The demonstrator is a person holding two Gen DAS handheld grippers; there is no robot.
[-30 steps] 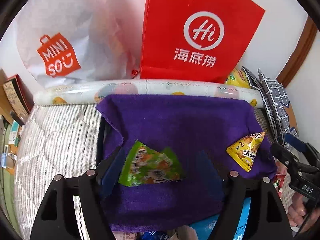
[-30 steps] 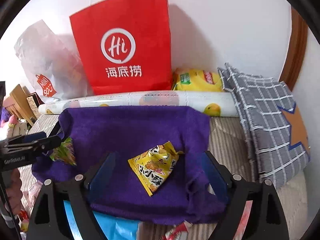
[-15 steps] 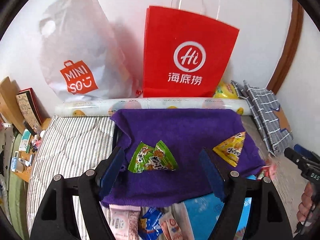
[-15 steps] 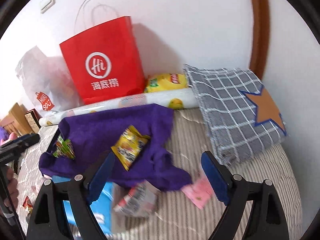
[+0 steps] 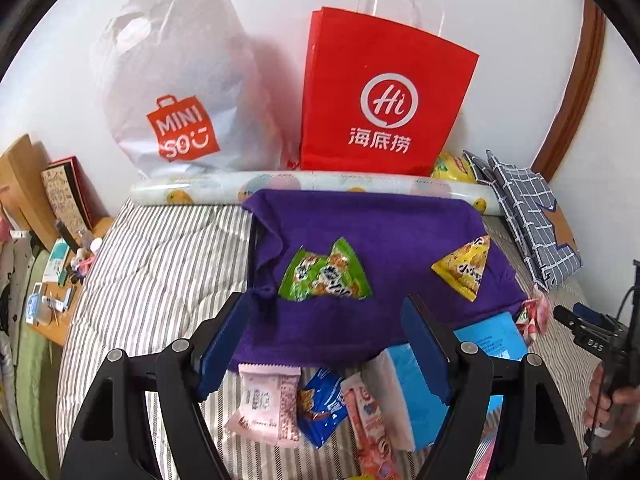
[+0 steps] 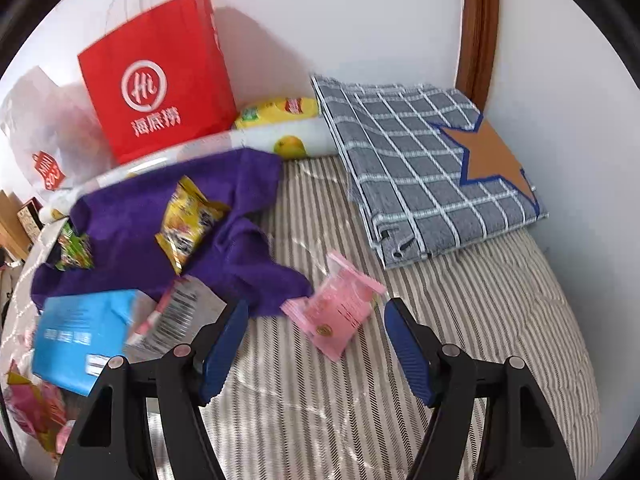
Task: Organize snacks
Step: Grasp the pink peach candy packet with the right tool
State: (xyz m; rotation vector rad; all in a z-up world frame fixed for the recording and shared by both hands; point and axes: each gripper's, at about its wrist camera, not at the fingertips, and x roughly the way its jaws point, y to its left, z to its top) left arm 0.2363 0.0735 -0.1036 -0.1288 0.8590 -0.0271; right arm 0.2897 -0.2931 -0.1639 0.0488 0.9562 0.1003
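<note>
A purple cloth [image 5: 380, 232] lies on the striped bed with a green snack bag [image 5: 324, 272] and a yellow snack bag [image 5: 464, 266] on it. My left gripper [image 5: 326, 320] hangs open over the cloth's near edge, holding nothing. Below it lie a pink packet [image 5: 266, 404], a small blue packet [image 5: 320, 404] and a pink stick pack [image 5: 370, 420]. My right gripper [image 6: 316, 312] is over the bed to the right of the cloth [image 6: 132, 224]. Its jaws are closing, with a pink snack packet [image 6: 340, 304] lying between the fingertips, untouched.
A red paper bag [image 5: 380, 96], a white plastic bag [image 5: 176, 92] and a printed roll [image 5: 312, 188] stand along the wall. A folded checked cloth [image 6: 420, 160] lies at the right, a blue tissue pack [image 6: 80, 332] near the cloth. A cluttered side table [image 5: 44, 280] stands at the left.
The left gripper drew back and up from the cloth, bringing loose packets into view. The right gripper swung right from the yellow snack to the pink packet, and its jaws narrowed.
</note>
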